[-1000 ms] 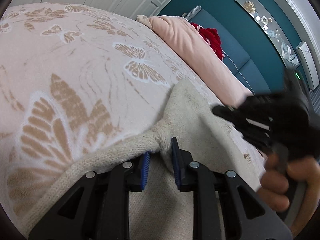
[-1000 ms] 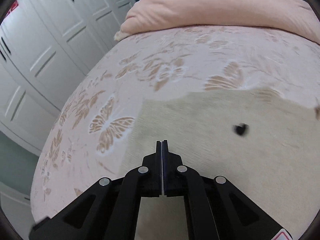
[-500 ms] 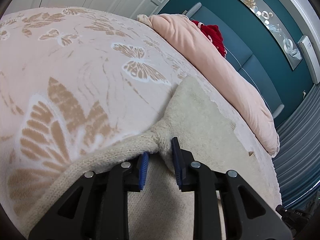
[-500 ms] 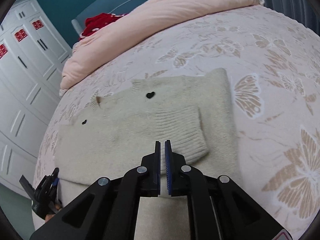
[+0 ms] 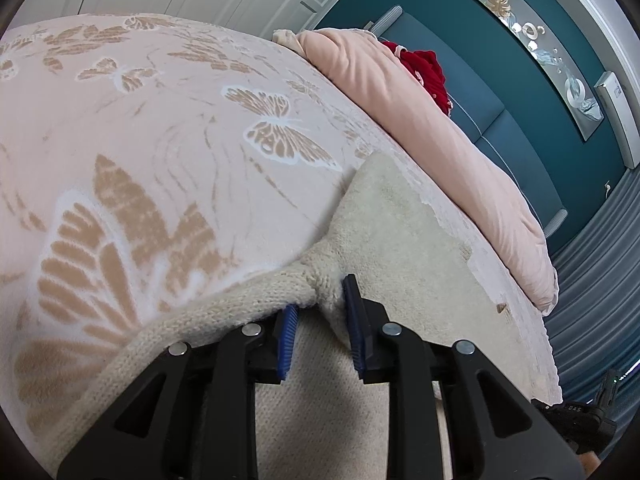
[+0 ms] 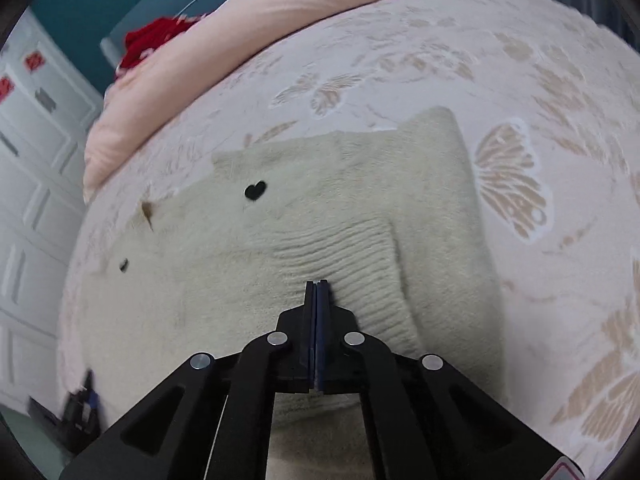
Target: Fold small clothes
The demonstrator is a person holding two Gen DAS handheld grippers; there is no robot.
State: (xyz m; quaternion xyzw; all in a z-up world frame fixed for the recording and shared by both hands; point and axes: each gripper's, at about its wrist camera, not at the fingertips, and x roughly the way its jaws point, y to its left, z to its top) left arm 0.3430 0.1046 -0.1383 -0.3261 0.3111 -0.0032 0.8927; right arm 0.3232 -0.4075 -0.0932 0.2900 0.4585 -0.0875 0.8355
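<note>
A small cream knit sweater (image 6: 320, 216) with black heart marks lies flat on the pink butterfly bedspread (image 6: 540, 80), one ribbed sleeve (image 6: 352, 264) folded across its body. My right gripper (image 6: 317, 286) is shut and empty, hovering over that sleeve. In the left wrist view the sweater (image 5: 392, 232) lies ahead, and a bunched ribbed edge (image 5: 308, 280) sits at the tips of my left gripper (image 5: 320, 300), whose jaws stand open around it. The left gripper also shows at the bottom left of the right wrist view (image 6: 80, 408).
A rolled pink duvet (image 5: 420, 120) and a red cloth (image 5: 424, 68) lie along the bed's far side by the teal headboard (image 5: 500, 120). White wardrobe doors (image 6: 28, 184) stand to the side. The bedspread (image 5: 140, 140) stretches left of the sweater.
My right gripper pulled back from low over the sweater and swung to face it from the other side; its jaws opened slightly, then closed. The left gripper has stayed put, open.
</note>
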